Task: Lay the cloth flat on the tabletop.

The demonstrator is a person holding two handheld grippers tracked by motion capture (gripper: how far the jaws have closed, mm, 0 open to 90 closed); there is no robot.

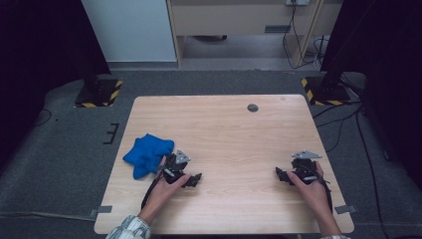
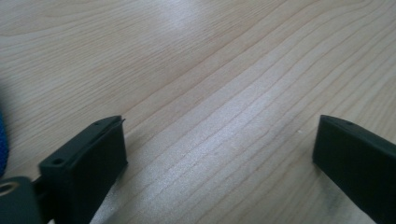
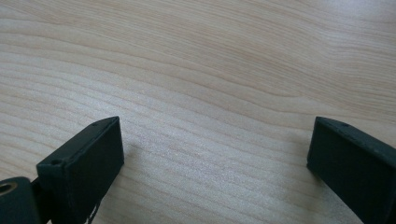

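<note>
Both claws rest low on the desk [image 1: 224,129], jaws spread wide and gripping nothing. The left claw [image 1: 193,180] sits just beside the blue cloth [image 1: 147,154], which lies crumpled near the desk's left edge; the right claw [image 1: 281,174] sits well apart.

One wooden table [image 1: 234,134]; one crumpled blue cloth [image 1: 148,154] at nine o'clock on it; one dark round spot [image 1: 253,107] near twelve o'clock. Two grippers: left gripper [image 1: 191,180] at seven o'clock, right gripper [image 1: 281,174] at four o'clock, two black jaws apiece, four in all, spread wide with nothing between. Two hands, two grey three-cornered plates. Two yellow-and-black striped stand bases on the floor, at eleven and one o'clock
</note>
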